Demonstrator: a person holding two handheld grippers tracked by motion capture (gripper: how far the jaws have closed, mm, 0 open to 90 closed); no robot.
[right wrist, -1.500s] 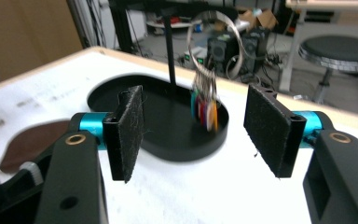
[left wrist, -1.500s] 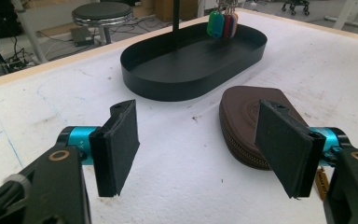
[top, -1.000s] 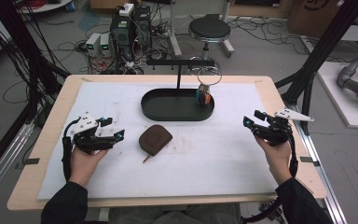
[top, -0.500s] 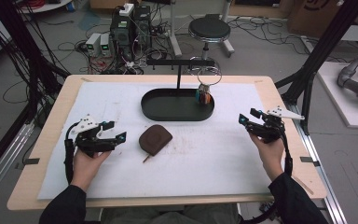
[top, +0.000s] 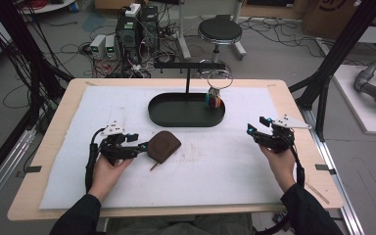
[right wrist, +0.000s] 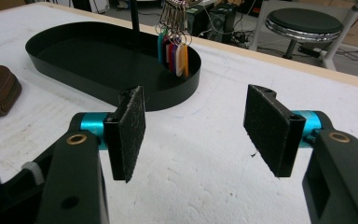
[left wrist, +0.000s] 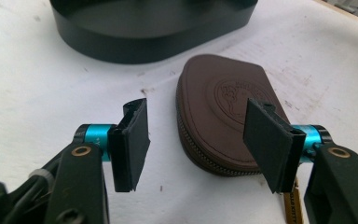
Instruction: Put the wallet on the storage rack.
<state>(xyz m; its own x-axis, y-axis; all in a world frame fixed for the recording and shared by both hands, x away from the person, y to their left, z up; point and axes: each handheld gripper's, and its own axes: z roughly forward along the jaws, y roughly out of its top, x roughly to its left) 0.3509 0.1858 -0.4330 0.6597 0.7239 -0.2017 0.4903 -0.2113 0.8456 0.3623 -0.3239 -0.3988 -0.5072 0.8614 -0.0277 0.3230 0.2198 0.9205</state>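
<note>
Left of centre in the high view, the brown pouch (top: 163,146) lies flat on the white table (top: 225,166), just below the black tray (top: 186,110). The left gripper (top: 139,147) sits at its left edge, jaws apart – they have just been closing, with the pouch's near end between them, pads not yet pressing. At the right of the frame, the right gripper (top: 255,128) hangs with its jaws apart – nothing between them.
</note>
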